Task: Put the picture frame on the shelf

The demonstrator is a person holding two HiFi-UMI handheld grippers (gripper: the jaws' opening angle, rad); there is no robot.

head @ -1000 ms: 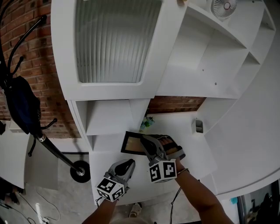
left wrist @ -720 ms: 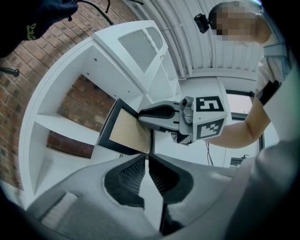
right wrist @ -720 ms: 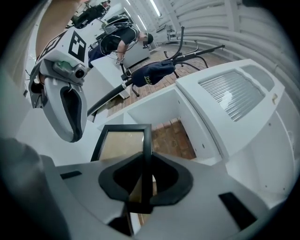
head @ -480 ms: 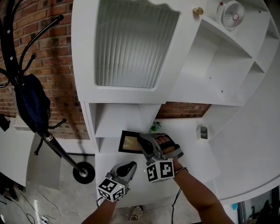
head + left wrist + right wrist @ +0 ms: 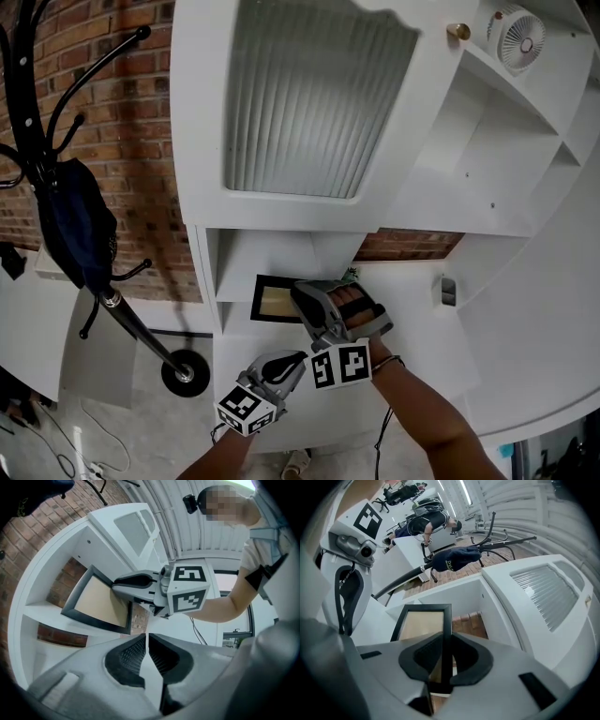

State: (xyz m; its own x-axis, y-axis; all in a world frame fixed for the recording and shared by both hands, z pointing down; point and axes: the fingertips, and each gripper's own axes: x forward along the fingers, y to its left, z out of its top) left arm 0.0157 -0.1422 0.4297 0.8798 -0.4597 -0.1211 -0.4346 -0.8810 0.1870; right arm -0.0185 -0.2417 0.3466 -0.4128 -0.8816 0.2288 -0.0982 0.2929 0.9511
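The right gripper (image 5: 446, 656) has its fingers clamped on the black picture frame (image 5: 423, 620), just by the white shelf (image 5: 267, 258). It's not set down yet, so placing it is what's left. The left gripper (image 5: 146, 641) has its fingers pinched together, empty.

Black picture frame (image 5: 274, 300), perhaps tan-filled; white shelf (image 5: 281, 255)

Shelf cubby (image 5: 262, 253) open-fronted, picture frame (image 5: 277, 300) across lower mouth; divider wall (image 5: 333, 253) right; coat rack (image 5: 111, 300) well left.
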